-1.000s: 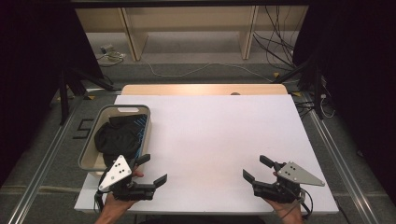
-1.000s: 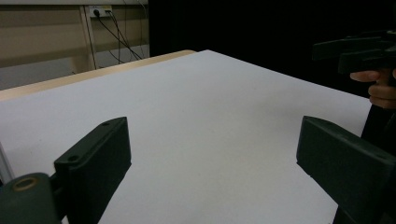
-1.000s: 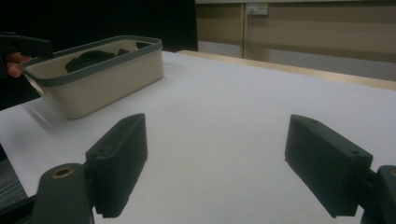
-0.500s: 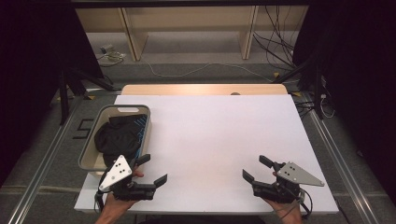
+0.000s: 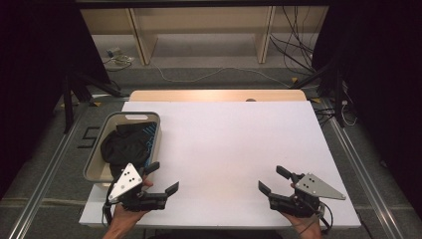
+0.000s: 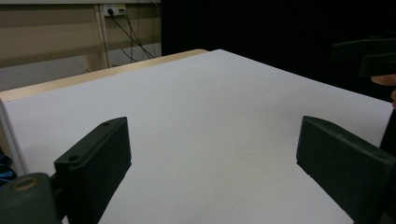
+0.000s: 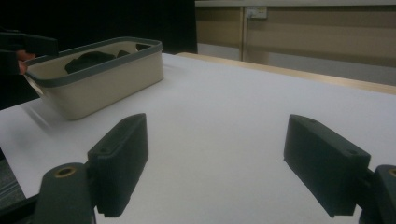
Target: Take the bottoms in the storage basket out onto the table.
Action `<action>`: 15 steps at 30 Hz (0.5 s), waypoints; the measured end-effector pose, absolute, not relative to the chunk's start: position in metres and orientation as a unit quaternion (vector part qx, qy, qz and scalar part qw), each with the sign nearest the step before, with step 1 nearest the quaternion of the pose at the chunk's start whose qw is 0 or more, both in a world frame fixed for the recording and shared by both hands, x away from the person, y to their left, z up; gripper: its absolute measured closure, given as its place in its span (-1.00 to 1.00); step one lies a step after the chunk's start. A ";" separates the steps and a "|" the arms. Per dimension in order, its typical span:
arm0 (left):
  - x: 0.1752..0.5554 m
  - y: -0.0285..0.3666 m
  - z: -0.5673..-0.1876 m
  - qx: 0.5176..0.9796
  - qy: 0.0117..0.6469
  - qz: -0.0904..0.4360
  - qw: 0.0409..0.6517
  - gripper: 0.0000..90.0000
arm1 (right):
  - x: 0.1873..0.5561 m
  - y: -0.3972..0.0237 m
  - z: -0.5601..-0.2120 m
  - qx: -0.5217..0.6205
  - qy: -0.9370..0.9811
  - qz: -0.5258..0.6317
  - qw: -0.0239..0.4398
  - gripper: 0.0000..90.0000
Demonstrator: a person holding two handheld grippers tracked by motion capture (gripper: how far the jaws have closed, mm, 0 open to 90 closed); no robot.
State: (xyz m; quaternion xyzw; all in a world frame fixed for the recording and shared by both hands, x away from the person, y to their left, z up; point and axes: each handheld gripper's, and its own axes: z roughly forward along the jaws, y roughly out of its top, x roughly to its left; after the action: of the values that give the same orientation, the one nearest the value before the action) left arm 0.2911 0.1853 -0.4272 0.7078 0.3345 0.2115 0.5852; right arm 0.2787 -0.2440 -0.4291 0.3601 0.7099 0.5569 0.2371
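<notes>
Left tool [image 5: 163, 178]: low at the table [image 5: 229, 149] edge — jaws wide, empty
Right tool [image 5: 271, 180]: same pose, agape, empty
Count: one basket [image 5: 97, 162], one dark cloth [image 5: 122, 147]

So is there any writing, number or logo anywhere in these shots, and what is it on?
"5": a dark figure that reads like this digit, marked on the grey floor left of the table.
Blue marks on the black cloth in the basket: too small and crumpled to read.
No writing on the left tongs or the right tongs; their grey plates carry only dots.
</notes>
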 end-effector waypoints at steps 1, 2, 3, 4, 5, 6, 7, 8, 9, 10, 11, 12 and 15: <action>0.292 0.185 -0.427 0.705 0.339 0.210 0.586 -0.78 | 0.279 -0.244 -0.429 0.360 0.710 0.557 0.237 -0.49; 0.293 0.185 -0.426 0.706 0.339 0.210 0.585 -0.78 | 0.279 -0.244 -0.429 0.361 0.710 0.556 0.236 -0.49; 0.295 0.185 -0.425 0.705 0.341 0.211 0.585 -0.78 | 0.279 -0.244 -0.429 0.362 0.710 0.556 0.237 -0.49; 0.296 0.184 -0.425 0.707 0.341 0.213 0.582 -0.78 | 0.279 -0.244 -0.429 0.362 0.710 0.556 0.237 -0.49; 0.296 0.184 -0.424 0.707 0.342 0.213 0.582 -0.78 | 0.279 -0.244 -0.429 0.361 0.711 0.555 0.237 -0.49; 0.297 0.184 -0.424 0.706 0.343 0.213 0.582 -0.78 | 0.279 -0.243 -0.429 0.360 0.711 0.555 0.237 -0.49; 0.298 0.183 -0.423 0.707 0.344 0.214 0.580 -0.78 | 0.279 -0.243 -0.429 0.360 0.712 0.555 0.237 -0.49; 0.299 0.183 -0.423 0.706 0.346 0.215 0.580 -0.78 | 0.279 -0.243 -0.429 0.359 0.712 0.555 0.238 -0.49; 0.300 0.183 -0.422 0.705 0.347 0.216 0.579 -0.78 | 0.279 -0.242 -0.429 0.358 0.712 0.554 0.240 -0.49; 0.302 0.183 -0.421 0.704 0.351 0.216 0.579 -0.78 | 0.279 -0.242 -0.429 0.358 0.712 0.554 0.240 -0.49; 0.304 0.182 -0.420 0.702 0.354 0.215 0.580 -0.78 | 0.279 -0.242 -0.429 0.358 0.712 0.554 0.239 -0.49; 0.305 0.182 -0.420 0.703 0.354 0.216 0.579 -0.78 | 0.279 -0.242 -0.429 0.358 0.712 0.555 0.239 -0.49; 0.308 0.181 -0.418 0.700 0.358 0.211 0.581 -0.78 | 0.279 -0.241 -0.429 0.359 0.714 0.553 0.237 -0.49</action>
State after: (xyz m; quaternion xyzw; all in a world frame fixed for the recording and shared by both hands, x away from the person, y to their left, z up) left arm 0.3082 0.1807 -0.4181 0.6998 0.3580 0.2109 0.5811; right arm 0.2793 -0.2414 -0.4295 0.3589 0.7140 0.5527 0.2365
